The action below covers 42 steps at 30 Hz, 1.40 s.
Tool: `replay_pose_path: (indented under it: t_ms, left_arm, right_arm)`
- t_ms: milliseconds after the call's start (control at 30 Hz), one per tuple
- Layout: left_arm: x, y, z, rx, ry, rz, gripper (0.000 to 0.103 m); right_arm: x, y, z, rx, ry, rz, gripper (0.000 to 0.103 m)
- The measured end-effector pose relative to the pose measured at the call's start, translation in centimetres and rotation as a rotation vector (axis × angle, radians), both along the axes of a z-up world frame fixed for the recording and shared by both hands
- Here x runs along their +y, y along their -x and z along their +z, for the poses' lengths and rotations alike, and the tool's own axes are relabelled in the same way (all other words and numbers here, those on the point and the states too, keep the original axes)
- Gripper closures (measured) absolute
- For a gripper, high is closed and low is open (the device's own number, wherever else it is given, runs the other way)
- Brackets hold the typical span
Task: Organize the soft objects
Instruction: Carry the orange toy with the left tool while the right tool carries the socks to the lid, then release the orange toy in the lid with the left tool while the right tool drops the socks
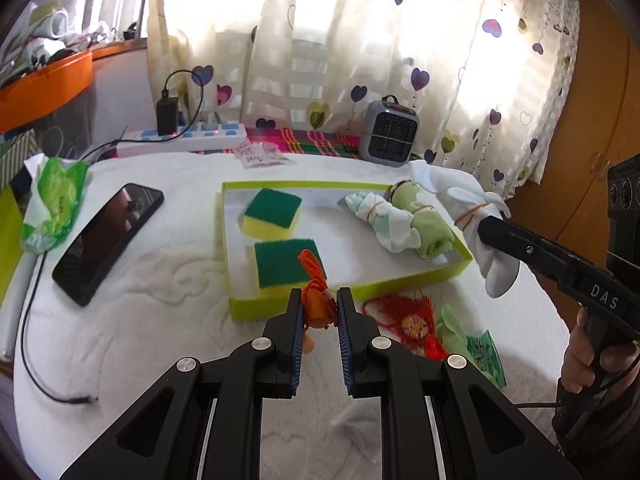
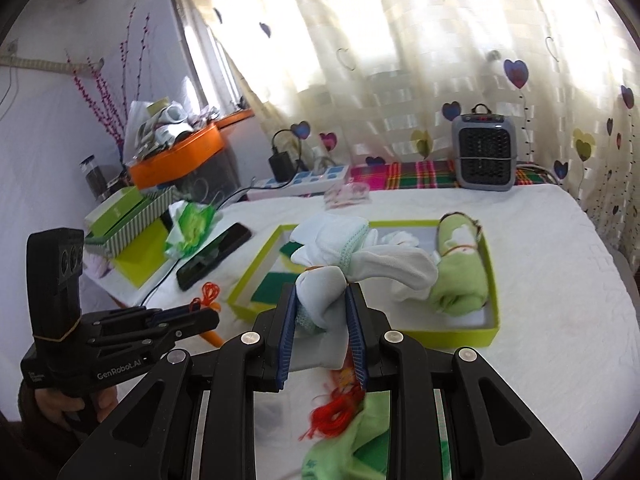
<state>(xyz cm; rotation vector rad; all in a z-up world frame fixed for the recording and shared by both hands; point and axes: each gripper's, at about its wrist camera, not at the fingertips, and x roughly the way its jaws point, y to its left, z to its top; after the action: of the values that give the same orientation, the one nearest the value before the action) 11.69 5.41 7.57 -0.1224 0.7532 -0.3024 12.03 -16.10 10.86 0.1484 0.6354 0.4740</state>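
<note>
A lime-green tray (image 1: 400, 282) on the white bed holds two green-and-yellow sponges (image 1: 273, 213), a white cloth roll (image 1: 380, 220) and a green cloth roll (image 1: 428, 226). My left gripper (image 1: 319, 314) is shut on a small orange doll with an orange string (image 1: 316, 308), just above the tray's near edge. My right gripper (image 2: 322, 304) is shut on a white sock bundle (image 2: 332, 280) tied with a rubber band, held above the tray's right end; the bundle also shows in the left wrist view (image 1: 468, 204). A red-haired doll (image 1: 414, 326) lies on the bed beside green cloth.
A black phone (image 1: 108, 240) and a cable lie left of the tray. A green-white bag (image 1: 56, 204) sits further left. A grey heater (image 1: 388, 132) and a power strip (image 1: 184, 138) stand at the back. An orange shelf (image 2: 176, 160) and boxes stand at the left.
</note>
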Motion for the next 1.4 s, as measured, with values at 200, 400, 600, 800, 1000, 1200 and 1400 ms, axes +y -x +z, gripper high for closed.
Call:
replay_pose_path:
  t_ms: [200, 400, 600, 800, 1000, 1200, 1400]
  left_arm:
    - [-0.6, -1.9, 0.5, -0.008, -0.005, -0.018, 0.089]
    - [-1.3, -3.8, 0.7, -0.005, -0.005, -0.038, 0.089]
    - [-2.0, -5.3, 0.6, 0.0, -0.003, -0.05, 0.089]
    - [-2.6, -7.0, 0.3, 0.01, 0.0, -0.062, 0.089]
    - [-3.1, -9.1, -0.2, 0.034, -0.009, -0.071, 0.089]
    - [-3.8, -11.1, -1.3, 0.071, -0.02, -0.078, 0.089]
    - [-4.3, -12.8, -2.2, 0.099, -0.043, -0.073, 0.089]
  right_arm:
    - [-1.3, -1.9, 0.2, 0.0, 0.017, -0.042, 0.077]
    - [-2.1, -4.0, 0.1, 0.016, 0.043, -0.063, 0.077]
    - [-2.5, -5.8, -0.2, 0.03, 0.069, -0.063, 0.077]
    - [-2.6, -7.9, -0.9, 0.063, 0.108, -0.06, 0.077]
    - [-2.4, -9.6, -1.9, 0.1, 0.149, -0.051, 0.077]
    - [-2.4, -10.8, -2.8, 0.127, 0.171, -0.043, 0.077]
    - [-1.7, -11.7, -4.0, 0.168, 0.218, -0.015, 0.077]
